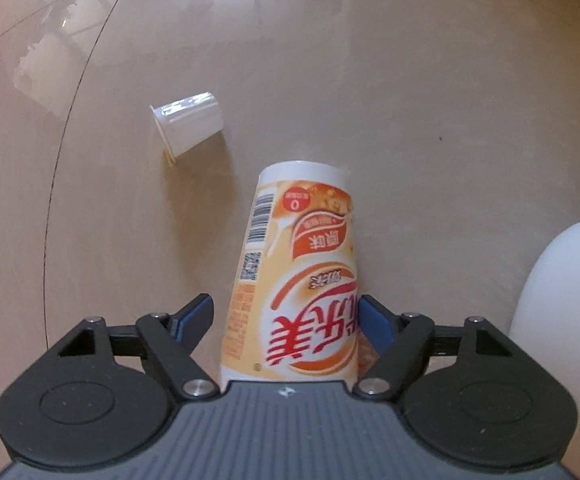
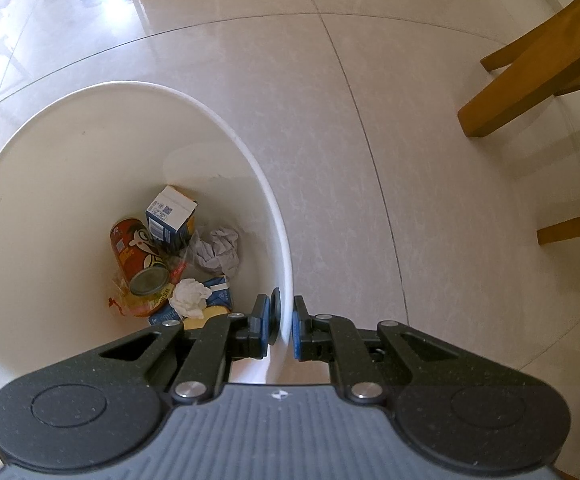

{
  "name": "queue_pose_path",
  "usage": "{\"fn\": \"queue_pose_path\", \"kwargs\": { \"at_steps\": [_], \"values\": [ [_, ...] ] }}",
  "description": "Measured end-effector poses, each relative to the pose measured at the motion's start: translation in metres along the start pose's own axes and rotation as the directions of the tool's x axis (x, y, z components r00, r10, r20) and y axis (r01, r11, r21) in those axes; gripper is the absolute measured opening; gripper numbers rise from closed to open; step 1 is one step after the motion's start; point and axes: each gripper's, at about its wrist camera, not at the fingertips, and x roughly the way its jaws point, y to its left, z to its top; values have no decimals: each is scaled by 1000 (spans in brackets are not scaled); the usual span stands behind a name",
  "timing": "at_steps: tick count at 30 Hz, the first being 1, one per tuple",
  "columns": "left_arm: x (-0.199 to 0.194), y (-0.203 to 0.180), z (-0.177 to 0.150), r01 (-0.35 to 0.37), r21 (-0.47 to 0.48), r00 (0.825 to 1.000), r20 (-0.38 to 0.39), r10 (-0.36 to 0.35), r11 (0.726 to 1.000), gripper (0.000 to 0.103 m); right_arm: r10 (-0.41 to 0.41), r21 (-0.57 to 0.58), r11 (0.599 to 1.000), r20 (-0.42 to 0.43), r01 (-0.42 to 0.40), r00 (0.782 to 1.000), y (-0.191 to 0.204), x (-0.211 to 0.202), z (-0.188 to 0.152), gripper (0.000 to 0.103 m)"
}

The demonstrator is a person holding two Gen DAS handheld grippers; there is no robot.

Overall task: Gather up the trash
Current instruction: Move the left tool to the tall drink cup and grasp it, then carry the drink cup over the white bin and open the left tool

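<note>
Left gripper [image 1: 285, 316] straddles a printed paper cup [image 1: 294, 280] standing upside down on the floor [image 1: 410, 120]. Right pad touches the cup; left pad shows a gap, so no firm grip yet. White plastic cup [image 1: 187, 128] lies ahead and left, uncollected. Right gripper [image 2: 283, 326] is clamped narrow on the rim of the white bin [image 2: 273, 216]. Inside it: red can [image 2: 139, 256], carton [image 2: 171, 216], crumpled paper [image 2: 217, 252]. Judgement: partway done, two cups remaining.
</note>
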Motion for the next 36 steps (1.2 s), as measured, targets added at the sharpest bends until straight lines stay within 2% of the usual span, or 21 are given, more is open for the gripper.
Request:
{"fn": "queue_pose_path", "kwargs": {
  "at_steps": [3,4,10,21,24,30,36],
  "values": [
    [4,0,0,16,12,1000,-23,-16,1000,76,2,7,1000,1,-2,1000,0,0,0,13],
    [6,-1,1,13,22,1000,-24,-13,1000,71,2,10,1000,1,-2,1000,-1,0,0,13],
    [5,4,-2,28,23,1000,1,-28,999,71,-4,10,1000,5,4,1000,0,-1,-1,13],
    [-32,-1,-4,39,91,999,2,-39,995,70,-7,15,1000,4,7,1000,0,0,-1,13],
    [-51,-1,-1,44,130,999,-7,-44,990,71,-6,16,1000,3,6,1000,0,0,-1,13],
    [-115,-10,7,51,256,999,-11,-50,965,71,3,29,1000,-2,-3,1000,-1,-1,0,13],
    [-190,-26,19,101,359,994,8,-111,928,71,12,33,999,-7,-12,1000,-2,-2,2,13]
  ]
}}
